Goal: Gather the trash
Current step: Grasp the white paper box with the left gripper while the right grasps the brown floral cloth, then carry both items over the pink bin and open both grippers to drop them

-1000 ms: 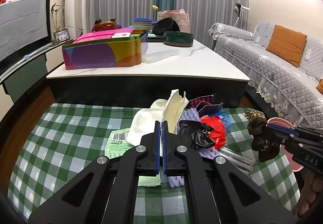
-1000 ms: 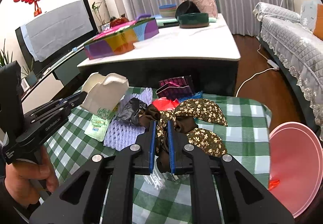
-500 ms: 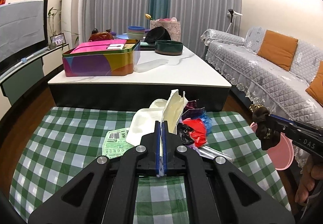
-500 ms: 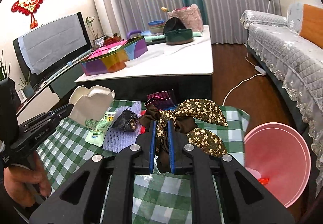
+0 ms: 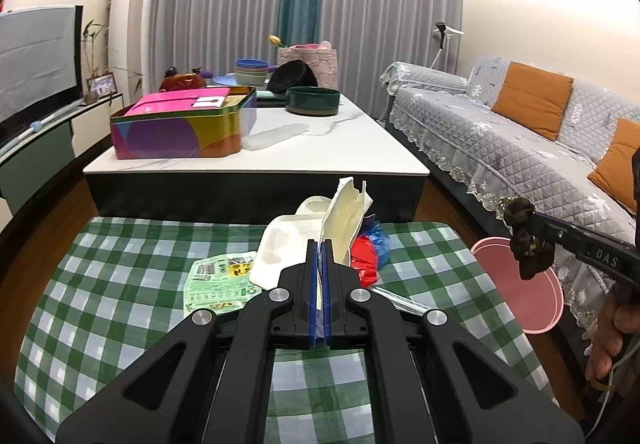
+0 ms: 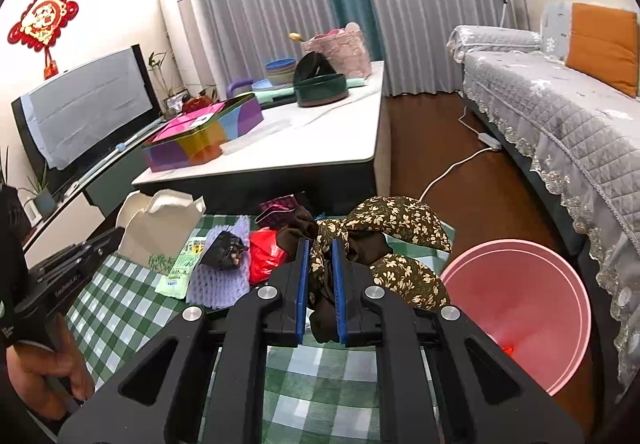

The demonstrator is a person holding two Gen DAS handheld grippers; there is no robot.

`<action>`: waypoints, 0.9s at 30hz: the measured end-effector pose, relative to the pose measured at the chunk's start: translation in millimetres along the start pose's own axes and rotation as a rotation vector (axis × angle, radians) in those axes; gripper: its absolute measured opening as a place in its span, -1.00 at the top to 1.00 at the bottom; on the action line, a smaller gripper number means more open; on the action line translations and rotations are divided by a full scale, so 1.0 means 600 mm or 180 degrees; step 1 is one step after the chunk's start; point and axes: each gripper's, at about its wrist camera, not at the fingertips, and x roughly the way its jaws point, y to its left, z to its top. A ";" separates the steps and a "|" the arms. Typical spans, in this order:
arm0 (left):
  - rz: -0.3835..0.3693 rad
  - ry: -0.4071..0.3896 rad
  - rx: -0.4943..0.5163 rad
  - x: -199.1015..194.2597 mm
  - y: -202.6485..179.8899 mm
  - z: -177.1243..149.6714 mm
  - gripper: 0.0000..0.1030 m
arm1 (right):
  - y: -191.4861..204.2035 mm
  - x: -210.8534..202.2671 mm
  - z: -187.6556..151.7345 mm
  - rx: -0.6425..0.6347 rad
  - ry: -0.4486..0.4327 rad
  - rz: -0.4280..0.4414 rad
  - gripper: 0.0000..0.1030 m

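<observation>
The left hand-held gripper [image 5: 319, 244] is clamped on a cream torn carton [image 5: 347, 212], held above the checked counter [image 5: 120, 284]. The right hand-held gripper [image 6: 321, 244] is clamped on a brown flowered cloth [image 6: 394, 228], lifted near the pink bin [image 6: 520, 316] that stands on the floor beside the counter. A purple foam net [image 6: 218, 280], red bag [image 6: 264, 252] and green packet [image 5: 220, 280] lie on the counter.

Pink bin [image 6: 516, 308] partly behind right claw [image 6: 321, 264]
</observation>
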 end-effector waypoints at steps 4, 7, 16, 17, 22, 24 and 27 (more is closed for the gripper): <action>-0.0036 -0.0015 0.0020 -0.003 -0.008 0.000 0.96 | -0.008 -0.008 0.003 0.0031 -0.0040 -0.0049 0.77; -0.0056 -0.0024 0.0028 -0.004 -0.013 0.000 0.96 | -0.016 -0.013 0.005 0.0050 -0.0062 -0.0085 0.77; -0.0130 -0.0025 0.0055 -0.002 -0.029 0.000 0.96 | -0.040 -0.025 0.012 0.0123 -0.0115 -0.0198 0.77; -0.0138 -0.0025 0.0060 -0.001 -0.031 0.000 0.96 | -0.041 -0.026 0.012 0.0128 -0.0119 -0.0210 0.77; -0.0195 -0.0028 0.0083 0.002 -0.045 0.000 0.96 | -0.058 -0.034 0.014 0.0156 -0.0144 -0.0287 0.77; -0.0214 -0.0027 0.0089 0.004 -0.050 0.000 0.96 | -0.065 -0.036 0.014 0.0168 -0.0148 -0.0309 0.77; -0.0248 -0.0026 0.0099 0.008 -0.058 0.000 0.96 | -0.074 -0.039 0.014 0.0180 -0.0150 -0.0348 0.77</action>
